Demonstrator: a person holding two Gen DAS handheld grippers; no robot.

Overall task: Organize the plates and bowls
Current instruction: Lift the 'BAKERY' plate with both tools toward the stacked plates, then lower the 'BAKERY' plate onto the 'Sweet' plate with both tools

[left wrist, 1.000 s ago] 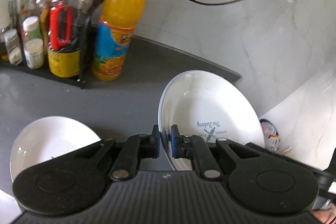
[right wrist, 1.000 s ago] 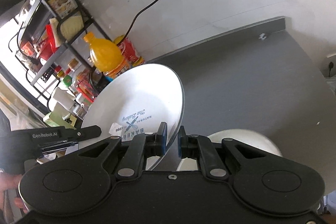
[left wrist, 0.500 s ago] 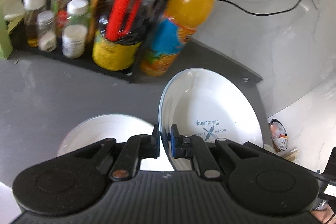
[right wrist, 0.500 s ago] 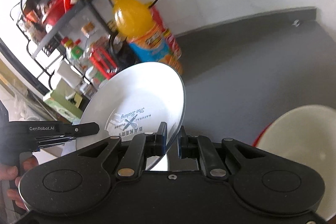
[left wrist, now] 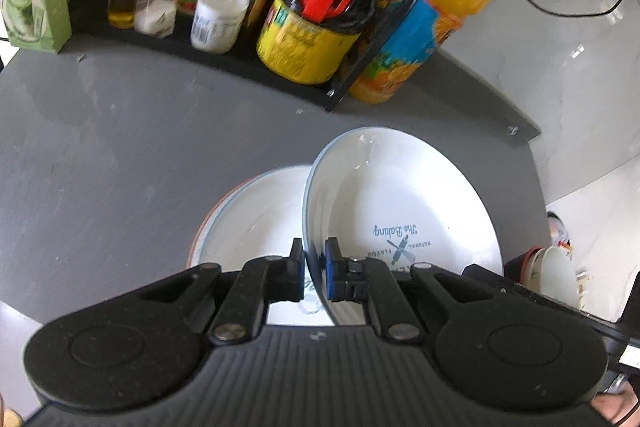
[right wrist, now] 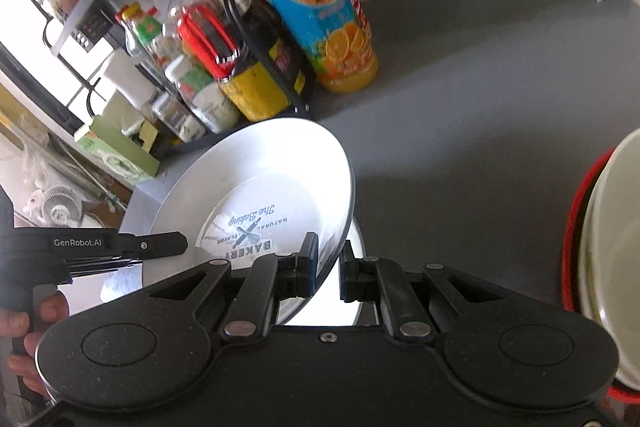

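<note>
Two grippers are closed on one white printed plate [left wrist: 404, 203], each on a different part of its rim. The left gripper [left wrist: 314, 277] is clamped on the rim at the plate's left edge, blue pads pressed to either side, and the plate is held steeply tilted, its printed face turned to the right in the left wrist view. The right gripper [right wrist: 328, 265] is seen pinching the same plate [right wrist: 260, 195] at its lower right rim, although a small gap shows between the rim and the right-hand finger, so full contact on that side cannot be confirmed. Beneath the tilted plate a second white plate [left wrist: 256, 223] lies flat on the grey countertop [left wrist: 120, 155], partly covered by the held one; whether the two touch cannot be told. In the right wrist view a pale bowl with a red outer rim [right wrist: 600, 267] is cut off at the right edge. A black wire rack [left wrist: 344, 83] filled with bottles and jars stands at the back of the counter, and an orange juice bottle [right wrist: 316, 7] stands just beside it. A hand [right wrist: 32, 323] is seen gripping the left gripper's handle at the lower left of the right wrist view.
</note>
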